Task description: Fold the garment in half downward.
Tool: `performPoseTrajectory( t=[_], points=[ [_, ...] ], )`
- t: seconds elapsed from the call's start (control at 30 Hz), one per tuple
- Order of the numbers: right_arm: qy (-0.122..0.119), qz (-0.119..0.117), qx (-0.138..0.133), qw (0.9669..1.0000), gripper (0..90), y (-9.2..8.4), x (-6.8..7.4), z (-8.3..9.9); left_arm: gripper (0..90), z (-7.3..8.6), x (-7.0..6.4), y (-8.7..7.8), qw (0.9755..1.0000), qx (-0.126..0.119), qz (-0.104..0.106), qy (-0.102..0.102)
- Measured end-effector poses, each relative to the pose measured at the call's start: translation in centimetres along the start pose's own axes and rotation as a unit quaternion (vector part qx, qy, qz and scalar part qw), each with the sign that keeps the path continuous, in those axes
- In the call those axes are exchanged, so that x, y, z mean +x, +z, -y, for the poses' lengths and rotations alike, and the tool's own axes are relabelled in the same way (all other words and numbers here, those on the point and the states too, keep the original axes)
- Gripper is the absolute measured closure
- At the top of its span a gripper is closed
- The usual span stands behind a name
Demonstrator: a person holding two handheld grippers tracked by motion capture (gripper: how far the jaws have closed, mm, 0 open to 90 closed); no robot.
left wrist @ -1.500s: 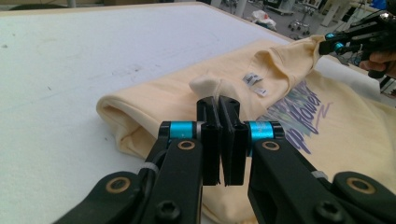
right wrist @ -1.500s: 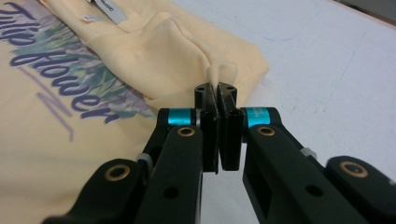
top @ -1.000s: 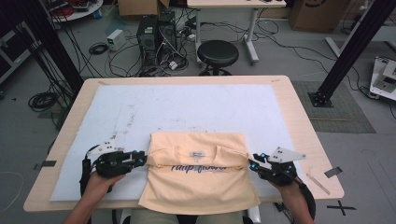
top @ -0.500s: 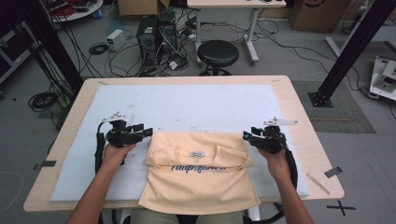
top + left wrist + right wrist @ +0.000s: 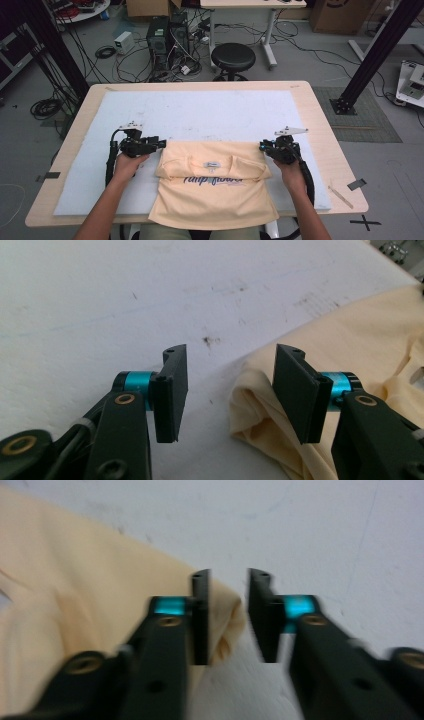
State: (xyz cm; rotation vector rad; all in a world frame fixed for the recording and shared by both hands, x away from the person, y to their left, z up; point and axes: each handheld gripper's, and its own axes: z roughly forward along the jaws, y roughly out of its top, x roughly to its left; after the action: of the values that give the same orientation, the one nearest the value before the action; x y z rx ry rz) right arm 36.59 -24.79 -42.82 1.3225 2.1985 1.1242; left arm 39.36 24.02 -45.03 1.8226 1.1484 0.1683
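The T-shirt (image 5: 212, 192) hangs over the table's near edge — its hem hidden; its print too small to read.

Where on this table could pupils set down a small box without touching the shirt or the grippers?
The far half of the white mat, between the table's far edge and the shirt's folded top, is bare. So are the mat's near-left corner, beside the left forearm, and the wood strip right of the mat. It is crowded mid-front, around the shirt, left gripper and right gripper.
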Motion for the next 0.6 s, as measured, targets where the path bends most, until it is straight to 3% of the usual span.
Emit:
performPoseTrajectory(
  t=[0.03,0.07,0.13,0.17,0.23,0.27,0.4,0.47,0.6],
  points=[
    [0.023,-0.011,-0.010,0.9996,57.6,0.1,-0.1,-0.1,48.3,0.1,0.0,0.1,1.0000,0.005,0.000,-0.003],
    [0.037,-0.018,-0.009,0.9991,56.3,0.4,-0.2,-0.3,49.6,0.1,0.0,0.2,0.9999,0.009,0.002,-0.005],
    [0.034,-0.022,0.015,0.9991,56.4,1.3,-0.1,-0.4,64.1,0.1,0.0,0.2,0.9997,0.014,0.022,0.000],
    [0.029,-0.026,0.027,0.9989,61.8,1.7,-0.2,-0.3,77.2,0.1,-0.2,0.2,0.9997,0.011,0.022,0.004],
    [0.026,-0.035,0.047,0.9980,82.5,2.0,-0.2,-0.2,82.2,-0.1,-0.4,0.1,0.9998,0.004,0.016,0.006],
    [0.021,-0.033,0.040,0.9985,83.7,1.8,-0.3,-0.3,82.7,-0.2,-0.4,0.0,0.9999,-0.004,0.013,0.002],
    [0.012,0.003,0.011,0.9999,84.8,1.3,-1.2,-1.1,83.5,-1.0,0.0,-0.2,0.9985,-0.053,0.000,-0.014],
    [0.006,0.021,-0.002,0.9998,84.8,1.5,-1.7,-1.8,83.6,-1.7,0.2,0.2,0.9980,-0.060,-0.013,-0.014],
    [-0.023,0.063,-0.034,0.9972,84.8,2.3,-2.4,-3.8,83.6,-3.4,0.5,1.1,0.9952,-0.092,-0.028,-0.018]
  ],
)
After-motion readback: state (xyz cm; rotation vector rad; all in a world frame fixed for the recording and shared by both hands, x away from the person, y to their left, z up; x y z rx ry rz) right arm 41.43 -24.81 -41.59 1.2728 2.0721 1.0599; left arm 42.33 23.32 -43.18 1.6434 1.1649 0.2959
